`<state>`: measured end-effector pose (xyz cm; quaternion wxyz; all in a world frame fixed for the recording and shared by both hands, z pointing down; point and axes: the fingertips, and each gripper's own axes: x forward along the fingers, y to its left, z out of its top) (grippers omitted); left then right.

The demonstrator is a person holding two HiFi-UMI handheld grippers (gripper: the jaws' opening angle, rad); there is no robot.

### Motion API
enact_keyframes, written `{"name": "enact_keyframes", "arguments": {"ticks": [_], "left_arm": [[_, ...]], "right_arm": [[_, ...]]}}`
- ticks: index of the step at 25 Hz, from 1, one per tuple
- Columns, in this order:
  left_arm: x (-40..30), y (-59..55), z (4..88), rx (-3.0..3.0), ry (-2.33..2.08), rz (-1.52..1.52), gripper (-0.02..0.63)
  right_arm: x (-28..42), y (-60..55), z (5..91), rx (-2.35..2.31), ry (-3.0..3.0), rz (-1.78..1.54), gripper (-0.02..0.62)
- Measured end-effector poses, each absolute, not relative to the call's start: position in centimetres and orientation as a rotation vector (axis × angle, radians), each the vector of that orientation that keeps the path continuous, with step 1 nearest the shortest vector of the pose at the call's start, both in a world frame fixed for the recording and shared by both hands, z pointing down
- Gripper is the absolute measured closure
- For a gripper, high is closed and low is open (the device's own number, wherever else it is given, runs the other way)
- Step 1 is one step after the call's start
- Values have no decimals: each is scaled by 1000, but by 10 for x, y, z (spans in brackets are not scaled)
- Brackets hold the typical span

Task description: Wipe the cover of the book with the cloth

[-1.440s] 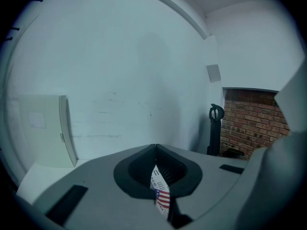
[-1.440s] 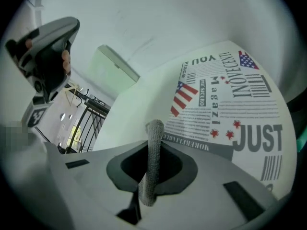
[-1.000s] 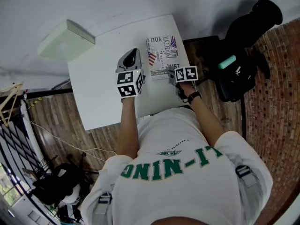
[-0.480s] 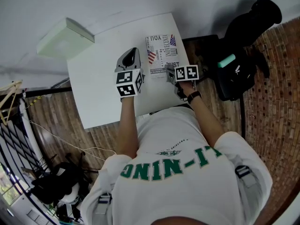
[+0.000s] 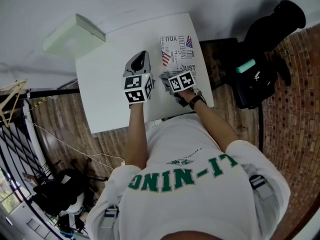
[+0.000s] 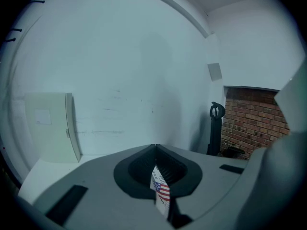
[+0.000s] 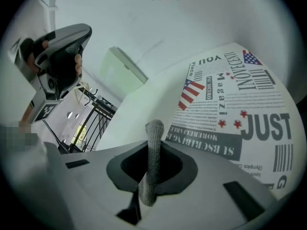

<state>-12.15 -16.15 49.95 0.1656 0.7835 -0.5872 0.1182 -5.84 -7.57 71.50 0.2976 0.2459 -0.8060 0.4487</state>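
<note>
Grey cloth (image 7: 152, 163) near book (image 7: 231, 110), pale box (image 5: 74, 35) beyond

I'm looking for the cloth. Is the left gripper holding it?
No, the left gripper pinches the book; the grey cloth sits in the right gripper.

Indoor room, domestic or small-studio in kind; its exact use cannot be told. Evidence, from the head view: one plain white table (image 5: 107, 99) at 12 o'clock, pushed up to a white painted wall (image 5: 75, 4). A pale green box (image 5: 75, 34) sits against that wall at 11 o'clock. Wood-plank floor (image 5: 55, 119) at 9 o'clock, with loose cables (image 5: 75, 154) trailing over it. Red brick wall (image 5: 295, 84) at 3 o'clock, also seen meeting the white wall in the left gripper view. Black bag (image 5: 260, 79) with a teal part, set down at 2 o'clock. Black metal railing (image 5: 15, 149) at 8 o'clock, daylight behind it. Dark heap of bags and gear (image 5: 60, 194) at 7 o'clock.
</note>
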Motion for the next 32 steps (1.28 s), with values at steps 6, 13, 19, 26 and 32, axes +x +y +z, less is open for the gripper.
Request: {"name": "enact_keyframes", "arguments": {"ticks": [6, 13, 19, 26, 32], "left_arm": [[-105, -168, 504, 2267, -1623, 351, 592], [-79, -172, 504, 2323, -1550, 358, 592], [-73, -170, 499, 2346, -1534, 345, 592], [-86, -169, 481, 2346, -1569, 291, 592], [-102, -173, 433, 2377, -1664, 200, 592]], "right_arm": [[-4, -89, 716, 809, -2144, 1252, 563], [87, -99, 716, 1067, -2054, 1309, 563], [110, -100, 715, 1154, -2013, 1307, 563], [80, -132, 658, 1238, -2128, 1208, 561], [45, -188, 502, 1384, -2446, 564, 558]]}}
